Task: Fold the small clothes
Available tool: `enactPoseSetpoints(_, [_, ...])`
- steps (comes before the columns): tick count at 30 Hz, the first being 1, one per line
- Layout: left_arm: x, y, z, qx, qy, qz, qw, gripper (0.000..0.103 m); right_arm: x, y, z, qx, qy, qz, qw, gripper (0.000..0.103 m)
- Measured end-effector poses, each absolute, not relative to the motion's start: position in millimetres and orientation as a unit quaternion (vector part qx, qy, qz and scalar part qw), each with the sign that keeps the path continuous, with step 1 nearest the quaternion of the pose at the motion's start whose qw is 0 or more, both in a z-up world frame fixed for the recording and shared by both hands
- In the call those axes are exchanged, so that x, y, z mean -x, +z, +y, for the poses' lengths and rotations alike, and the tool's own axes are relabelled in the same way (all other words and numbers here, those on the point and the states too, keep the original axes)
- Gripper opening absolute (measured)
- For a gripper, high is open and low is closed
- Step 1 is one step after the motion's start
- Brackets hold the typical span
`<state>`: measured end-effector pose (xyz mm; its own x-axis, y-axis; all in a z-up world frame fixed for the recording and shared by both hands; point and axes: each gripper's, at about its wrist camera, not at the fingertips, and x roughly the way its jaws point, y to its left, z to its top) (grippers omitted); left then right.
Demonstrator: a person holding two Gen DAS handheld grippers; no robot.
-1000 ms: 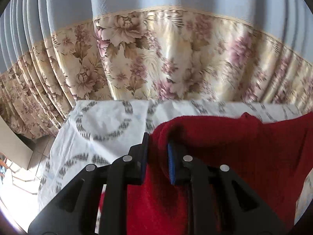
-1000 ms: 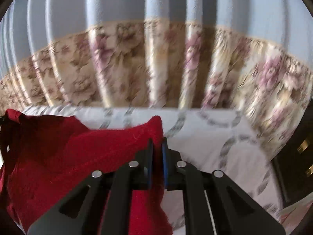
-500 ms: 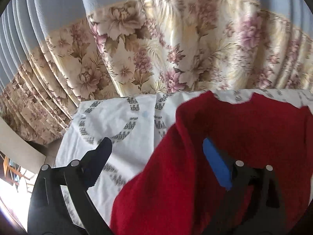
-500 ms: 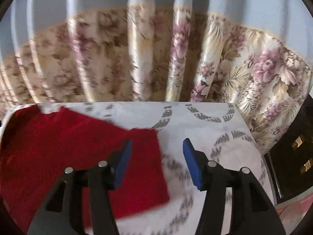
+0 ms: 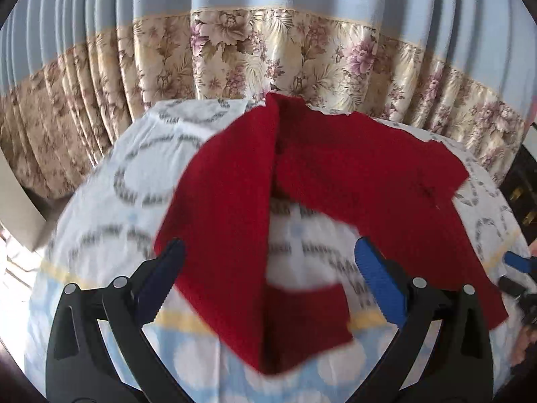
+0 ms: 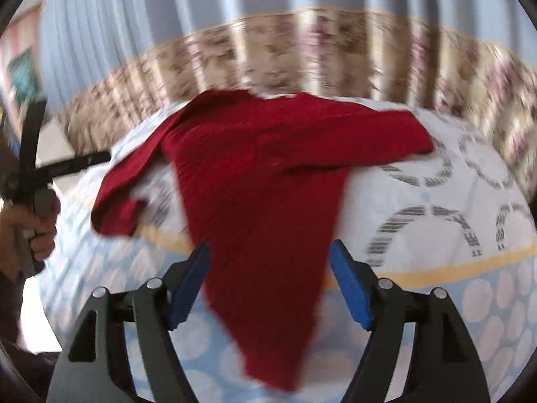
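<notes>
Only rightward: a hand [image 6: 33, 231].

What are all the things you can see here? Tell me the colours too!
Red garment: one, dark red, spread on the bed sheet, partly between each tool's open fingers, not gripped.
Bed sheet: one, white with grey rings, yellow stripe and pale blue dotted band nearer the cameras, under the garment.
Curtain: one, blue above, floral beige below, behind the bed.
Left tool: one, black with blue pads, just opened.
Right tool: same colours, just opened.
Hand: one, holding the left tool's grip.
</notes>
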<state>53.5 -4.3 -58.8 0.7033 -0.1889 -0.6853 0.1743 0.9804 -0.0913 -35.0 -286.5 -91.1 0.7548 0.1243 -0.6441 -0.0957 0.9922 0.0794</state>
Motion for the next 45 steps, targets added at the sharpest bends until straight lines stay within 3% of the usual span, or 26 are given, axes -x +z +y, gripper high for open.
enactPoseSetpoints(10, [-16.9, -89.7, -4.9, 0.035, -0.109, 0.398, 0.91, 0.1, 29.5, -125.3, -239.5, 0.054, 0.038, 0.387, 0.92, 0.075])
enactPoseSetpoints(14, [-18.0, -92.8, -5.4, 0.033, -0.111, 0.402, 0.908, 0.1, 16.6, -125.0, -248.8, 0.045, 0.036, 0.395, 0.917, 0.023])
enactPoseSetpoints(16, [-21.0, -90.3, -6.5, 0.029, -0.112, 0.4, 0.909, 0.1, 7.9, -111.6, -255.4, 0.027, 0.041, 0.386, 0.921, 0.014])
enactPoseSetpoints(29, [-87.3, -59.3, -48.3, -0.023, -0.122, 0.377, 0.918, 0.1, -160.3, -27.6, -374.4, -0.019, -0.053, 0.313, 0.948, 0.012])
enactPoseSetpoints(36, [-134.0, -83.1, -91.3, -0.035, -0.154, 0.417, 0.895, 0.1, -229.6, -54.8, -418.1, -0.047, -0.074, 0.362, 0.928, 0.013])
enactPoseSetpoints(45, [-186.4, -107.4, -130.1, 0.012, -0.177, 0.457, 0.872, 0.1, -216.6, -81.6, -415.9, -0.065, -0.069, 0.352, 0.931, 0.014])
